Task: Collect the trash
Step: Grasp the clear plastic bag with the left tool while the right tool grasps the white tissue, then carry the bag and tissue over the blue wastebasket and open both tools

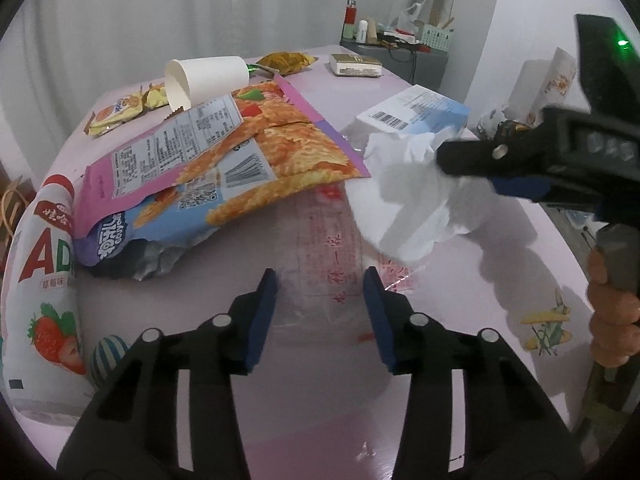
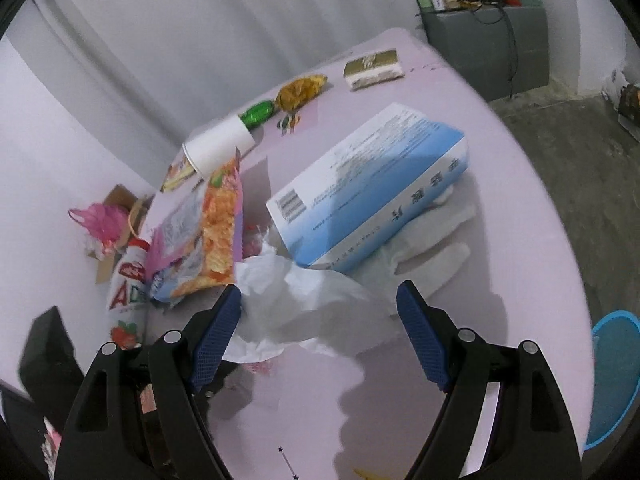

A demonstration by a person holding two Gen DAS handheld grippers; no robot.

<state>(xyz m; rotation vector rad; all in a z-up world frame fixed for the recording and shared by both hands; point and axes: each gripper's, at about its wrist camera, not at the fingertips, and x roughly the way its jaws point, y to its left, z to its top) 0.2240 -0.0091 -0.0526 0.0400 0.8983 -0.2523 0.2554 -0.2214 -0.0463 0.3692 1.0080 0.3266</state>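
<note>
A home room: pink-clothed table (image 1: 280, 400) by white curtains (image 1: 120, 20), cluttered grey cabinet (image 2: 488, 48).

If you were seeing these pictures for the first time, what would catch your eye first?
The crumpled white tissue stands out, lying between the open right gripper fingers near the table's front. Behind it lies a blue-and-white box, and to its left a torn pink-and-orange snack bag with a tipped white paper cup beyond.

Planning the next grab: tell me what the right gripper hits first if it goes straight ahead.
Probably the crumpled white tissue, already lying between the open right gripper fingers; the blue-and-white box sits just behind it. Depth is uncertain.
</note>
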